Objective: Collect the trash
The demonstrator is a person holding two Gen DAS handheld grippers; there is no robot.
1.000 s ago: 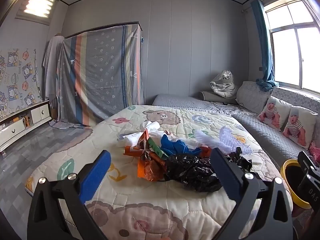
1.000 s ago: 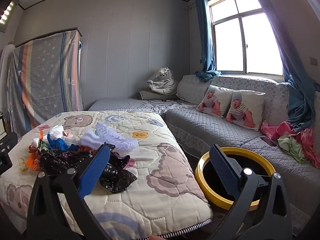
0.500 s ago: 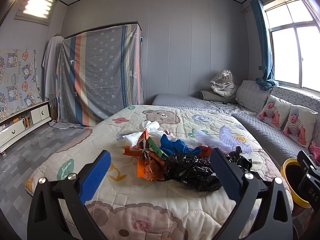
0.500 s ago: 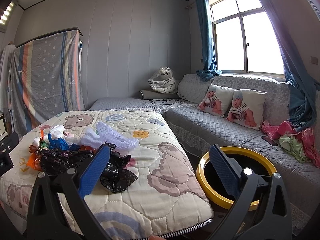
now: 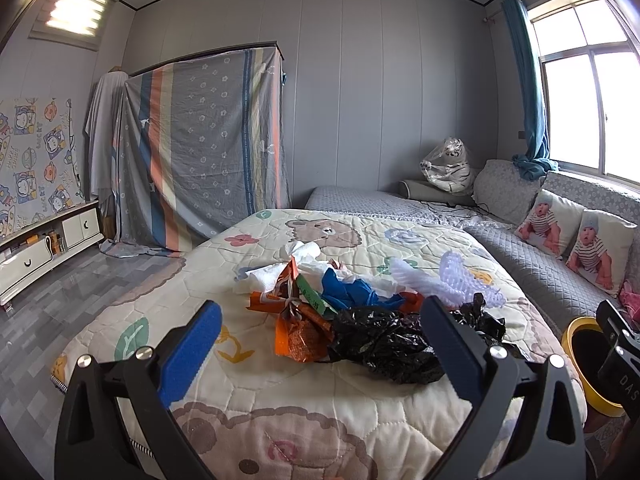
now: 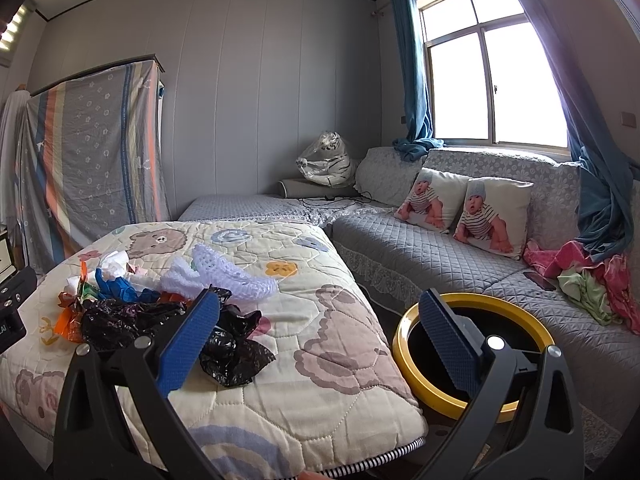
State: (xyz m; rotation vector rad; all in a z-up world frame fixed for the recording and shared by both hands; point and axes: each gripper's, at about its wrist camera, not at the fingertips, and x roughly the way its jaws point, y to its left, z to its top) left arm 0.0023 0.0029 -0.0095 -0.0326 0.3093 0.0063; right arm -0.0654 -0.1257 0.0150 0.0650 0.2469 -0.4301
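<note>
Trash (image 5: 352,312) lies heaped near the middle of a bed covered by a cartoon-bear quilt (image 5: 280,408). In the heap, a crumpled black plastic bag (image 5: 384,340) sits nearest the camera, with orange foil wrappers (image 5: 300,332) touching its left side, a blue scrap (image 5: 352,292) and white tissue (image 5: 304,256) behind them, and a white foam net (image 5: 444,280) at the far right of the pile.

From the left wrist view the heap sits ahead of the left gripper (image 5: 320,344), showing between its two blue-padded fingers (image 5: 188,352); the jaws are spread wide and hold nothing, hovering above the near part of the quilt, apart from the trash.

From the right wrist view the same pile (image 6: 160,304) lies ahead and to the left, partly behind the left finger of the right gripper (image 6: 320,340). That gripper is likewise spread wide and empty. Behind its right finger stands a round bin with a yellow rim (image 6: 404,344) on the floor, just beside the bed's right edge and in front of a grey quilted sofa (image 6: 420,256).

On the sofa rest two cushions printed with babies (image 6: 464,210) and a bundle of pink and green cloth (image 6: 588,280). A window (image 6: 492,80) with blue curtains is above it.
</note>
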